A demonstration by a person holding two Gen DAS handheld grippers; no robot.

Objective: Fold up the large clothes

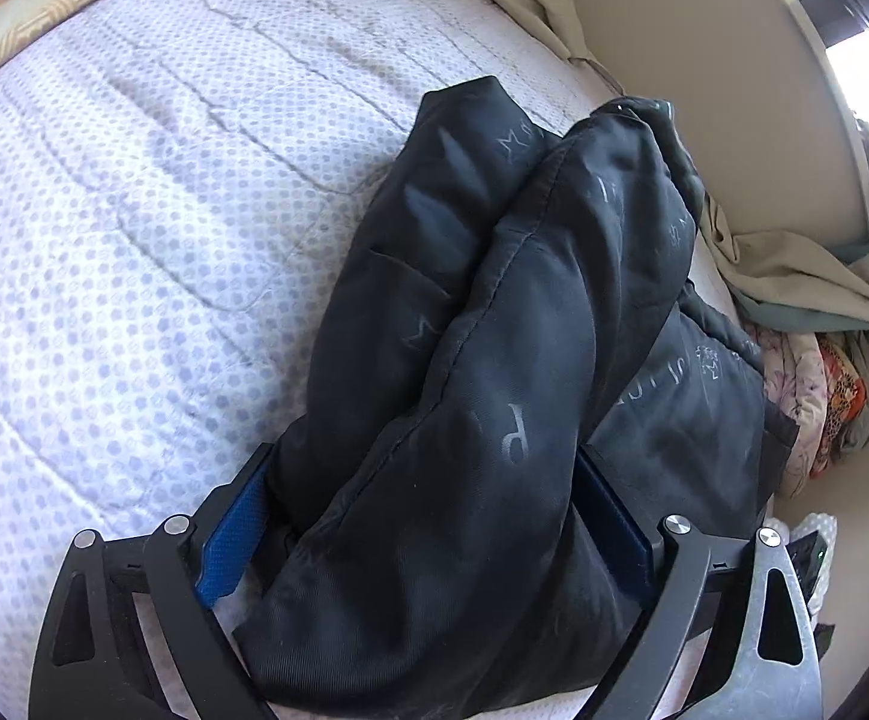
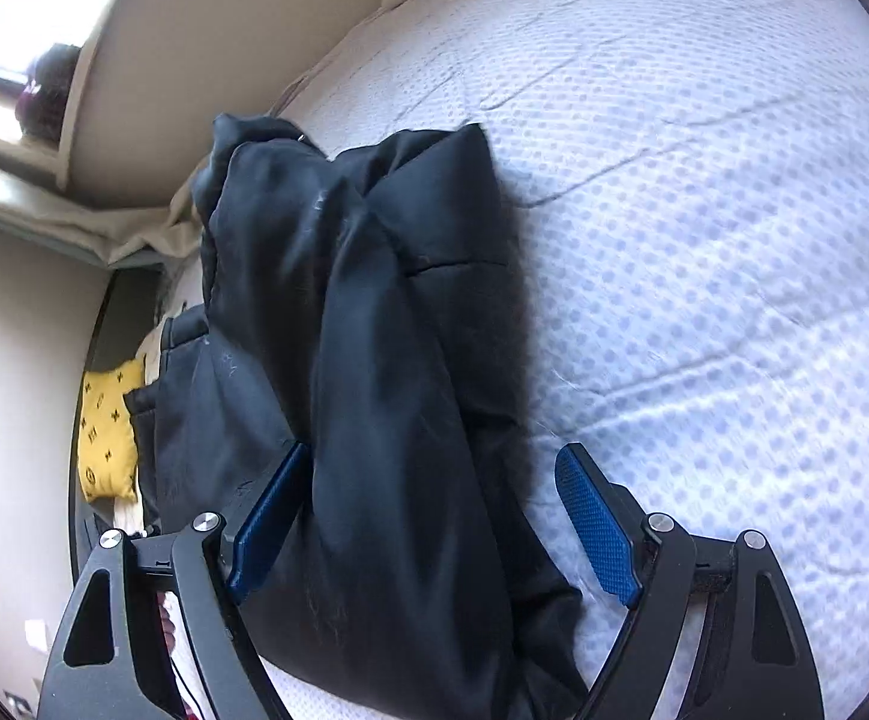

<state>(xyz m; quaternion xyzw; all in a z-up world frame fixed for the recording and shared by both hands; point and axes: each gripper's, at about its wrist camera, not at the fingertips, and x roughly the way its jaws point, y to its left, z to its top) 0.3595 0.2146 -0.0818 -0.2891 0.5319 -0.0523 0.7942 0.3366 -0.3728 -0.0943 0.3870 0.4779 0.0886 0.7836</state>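
A large dark navy garment (image 1: pixel 494 360) with pale printed letters lies bunched in long folds on a white dotted mattress (image 1: pixel 134 240). In the left wrist view my left gripper (image 1: pixel 422 492) is open, its blue pads (image 1: pixel 230 534) on either side of a thick fold that fills the gap. In the right wrist view the same garment (image 2: pixel 374 360) runs between my right gripper's (image 2: pixel 434 480) open jaws; the left pad (image 2: pixel 266 528) touches the cloth, the right pad (image 2: pixel 596 534) stands apart over the mattress (image 2: pixel 704 240).
A beige sheet (image 1: pixel 794 276) is crumpled at the mattress edge by the wall (image 1: pixel 704 60). Patterned floral fabrics (image 1: pixel 818 408) lie beside the bed. A yellow patterned cushion (image 2: pixel 107 432) sits at the bed's edge. A bright window (image 2: pixel 2 30) is at upper left.
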